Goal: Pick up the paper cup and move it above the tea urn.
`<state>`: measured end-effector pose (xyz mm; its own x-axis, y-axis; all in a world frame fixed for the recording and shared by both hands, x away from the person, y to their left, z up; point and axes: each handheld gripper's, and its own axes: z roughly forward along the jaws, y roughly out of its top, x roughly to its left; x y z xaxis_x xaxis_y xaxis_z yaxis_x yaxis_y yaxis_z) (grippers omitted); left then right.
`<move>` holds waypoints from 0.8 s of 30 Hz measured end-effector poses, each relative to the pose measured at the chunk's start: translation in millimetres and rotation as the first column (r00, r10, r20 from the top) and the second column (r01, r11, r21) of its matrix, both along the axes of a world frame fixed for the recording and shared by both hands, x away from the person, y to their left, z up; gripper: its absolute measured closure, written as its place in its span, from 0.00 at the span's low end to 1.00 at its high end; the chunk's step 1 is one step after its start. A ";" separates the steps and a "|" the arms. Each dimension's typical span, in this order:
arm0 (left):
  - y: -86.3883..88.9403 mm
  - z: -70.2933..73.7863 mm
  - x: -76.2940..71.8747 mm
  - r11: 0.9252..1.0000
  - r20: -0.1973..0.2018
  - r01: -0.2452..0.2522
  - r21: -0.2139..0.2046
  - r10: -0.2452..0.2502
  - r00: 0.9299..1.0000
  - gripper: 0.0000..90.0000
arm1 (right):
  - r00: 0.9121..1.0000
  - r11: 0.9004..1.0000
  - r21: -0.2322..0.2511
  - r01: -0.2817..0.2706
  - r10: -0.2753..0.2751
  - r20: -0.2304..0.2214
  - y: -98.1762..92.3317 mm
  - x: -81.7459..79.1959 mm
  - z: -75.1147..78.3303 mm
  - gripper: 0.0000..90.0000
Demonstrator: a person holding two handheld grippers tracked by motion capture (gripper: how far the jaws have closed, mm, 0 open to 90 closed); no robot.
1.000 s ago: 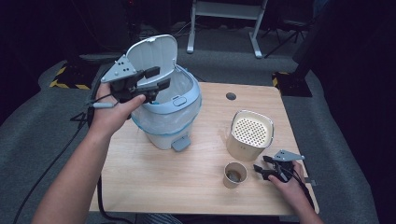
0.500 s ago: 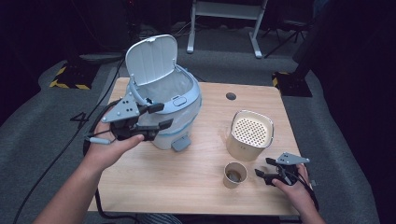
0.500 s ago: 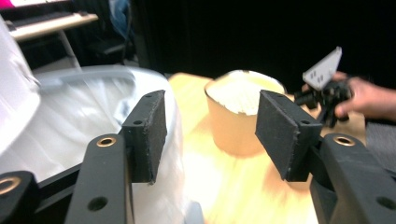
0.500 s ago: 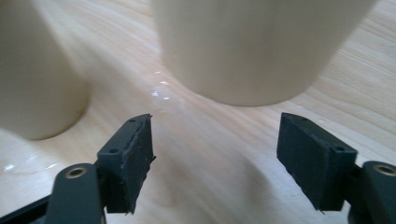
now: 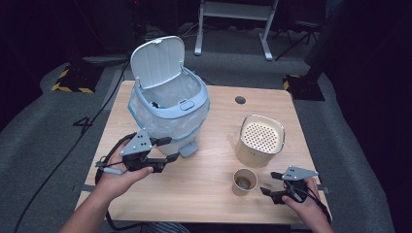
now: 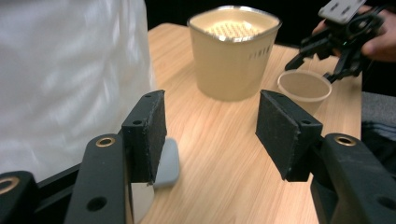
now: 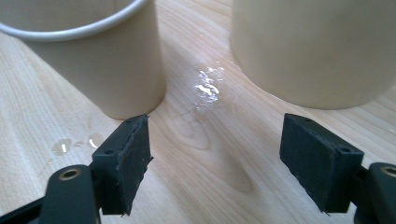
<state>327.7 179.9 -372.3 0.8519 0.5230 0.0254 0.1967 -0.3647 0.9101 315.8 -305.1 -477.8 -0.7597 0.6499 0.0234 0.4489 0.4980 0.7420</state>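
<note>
One small round paper cup (image 5: pixel 242 181) stands on the pale wood-grain table (image 5: pixel 214 194), just beside the right gripper (image 5: pixel 273 191), whose jaws have just been opening, empty. Left gripper (image 5: pixel 167 150) gapes empty by one white plastic bin (image 5: pixel 167 114).

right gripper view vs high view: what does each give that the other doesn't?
Right gripper view: small wet patches glinting on the wooden table between the cup and the container, and its own black jaws standing apart with nothing between them.
High view: the pale blue pedal bin with its lid raised, the left gripper low beside the bin, the right gripper held near the cup.
Both: the small brown paper cup and the cream container with a perforated top.
</note>
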 end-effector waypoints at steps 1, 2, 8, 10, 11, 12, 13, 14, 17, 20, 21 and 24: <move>1.2 -6.0 -0.2 1.000 -0.008 -0.003 -0.004 0.002 1.000 0.48 | 1.000 1.000 0.002 -0.004 0.004 0.003 1.2 -0.6 -0.3 0.27; 1.8 -9.7 -0.4 1.000 -0.013 -0.006 -0.010 0.006 1.000 0.48 | 1.000 1.000 0.002 -0.010 0.010 0.004 2.4 -1.1 -0.5 0.28; 7.5 -38.7 -2.3 0.998 -0.067 -0.035 -0.047 0.032 0.997 0.47 | 1.000 1.000 0.012 -0.019 0.019 0.003 4.9 -2.6 -3.5 0.28; 9.4 -48.9 -2.2 0.998 -0.078 -0.054 -0.044 0.050 0.996 0.47 | 1.000 1.000 0.010 -0.023 0.023 0.001 6.0 -2.9 -4.5 0.30; 10.4 -54.4 -1.8 0.997 -0.083 -0.066 -0.047 0.062 0.995 0.47 | 1.000 1.000 0.010 -0.023 0.023 0.001 6.0 -2.9 -4.5 0.30; 11.9 -59.2 -1.2 0.996 -0.092 -0.074 -0.041 0.070 0.993 0.47 | 1.000 1.000 0.010 -0.023 0.023 0.000 6.7 -3.2 -5.0 0.30; 12.9 -64.0 -0.7 0.995 -0.097 -0.090 -0.035 0.086 0.992 0.47 | 1.000 1.000 0.010 -0.023 0.023 0.000 7.5 -3.6 -5.2 0.30; 14.6 -68.0 0.0 0.995 -0.102 -0.102 -0.023 0.099 0.990 0.47 | 1.000 1.000 0.011 -0.025 0.025 0.001 8.2 -4.0 -5.4 0.30; 17.7 -81.8 2.0 0.991 -0.127 -0.134 -0.018 0.131 0.983 0.47 | 1.000 1.000 0.011 -0.029 0.029 0.004 10.3 -5.3 -5.3 0.30; 18.3 -92.4 3.0 0.989 -0.143 -0.144 0.021 0.145 0.979 0.47 | 0.999 0.999 0.007 -0.041 0.041 0.001 11.0 -5.7 -6.1 0.30; 18.1 -94.4 3.1 0.989 -0.147 -0.147 0.026 0.149 0.978 0.47 | 0.999 0.999 0.006 -0.043 0.043 -0.003 10.8 -5.5 -7.2 0.30; 17.0 -101.9 3.8 0.988 -0.168 -0.145 0.056 0.152 0.974 0.47 | 0.999 0.999 0.004 -0.048 0.048 -0.011 10.1 -5.2 -9.5 0.28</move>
